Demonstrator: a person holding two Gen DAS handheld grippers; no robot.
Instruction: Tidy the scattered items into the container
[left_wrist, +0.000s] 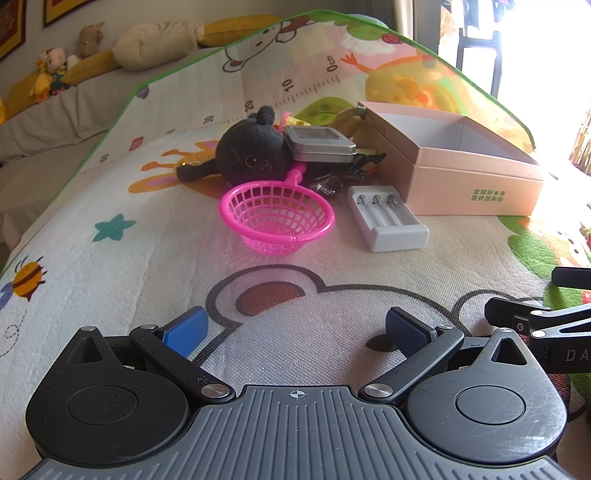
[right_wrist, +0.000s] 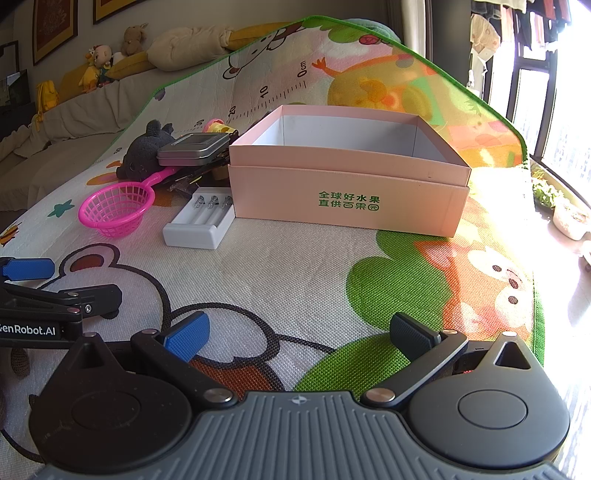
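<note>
Right wrist view: one pink cardboard box (right_wrist: 347, 195), apparently empty, sits toward the play mat's (right_wrist: 295, 266) far right corner. One white battery charger (right_wrist: 201, 221) lies just beside its left wall; one pink toy strainer (right_wrist: 116, 210), one black plush (right_wrist: 142, 155) and one metal tin (right_wrist: 192, 149) cluster further left. Right gripper (right_wrist: 299, 338) and left gripper (left_wrist: 295, 332) gape fully, holding nothing. Risk: the tin rests on the pile and may slide if the plush is pulled first.

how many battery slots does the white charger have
3. The slots lie side by side in the white charger, each with a spring at its far end, all empty. The charger sits on the mat between the pink strainer and the pink box.
</note>
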